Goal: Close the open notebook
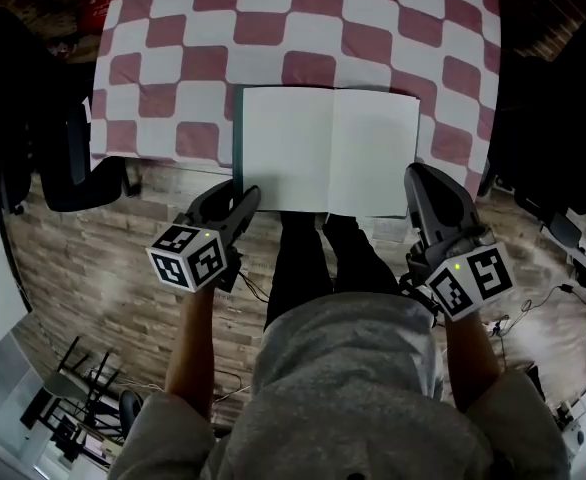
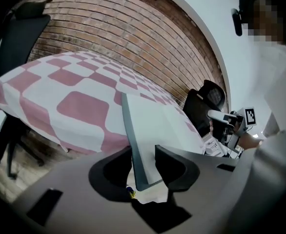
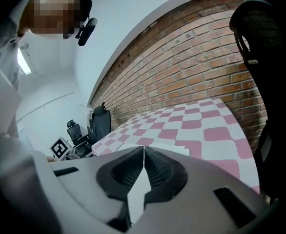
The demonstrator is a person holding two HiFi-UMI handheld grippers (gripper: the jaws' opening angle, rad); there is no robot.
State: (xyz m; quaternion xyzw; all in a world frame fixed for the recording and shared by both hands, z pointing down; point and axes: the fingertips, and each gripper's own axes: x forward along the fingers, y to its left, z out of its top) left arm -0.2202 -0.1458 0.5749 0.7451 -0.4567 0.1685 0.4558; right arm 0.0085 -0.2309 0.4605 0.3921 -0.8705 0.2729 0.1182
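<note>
An open notebook (image 1: 328, 148) with blank white pages and a dark teal cover lies at the near edge of the table (image 1: 303, 28), which has a red-and-white checked cloth. My left gripper (image 1: 235, 200) is at the notebook's near left corner. In the left gripper view the notebook (image 2: 153, 116) has that corner between the parted jaws of the left gripper (image 2: 143, 152), and I see no firm pinch. My right gripper (image 1: 418, 173) hovers by the near right corner. Its jaws (image 3: 143, 147) meet with nothing between them, and the notebook (image 3: 173, 147) shows as a white page edge just beyond.
Black office chairs stand at the table's left (image 1: 73, 158) and right (image 1: 553, 138), and another one (image 2: 206, 99) stands by the brick wall. The person's legs (image 1: 313, 258) are at the table's front edge, over a wooden floor.
</note>
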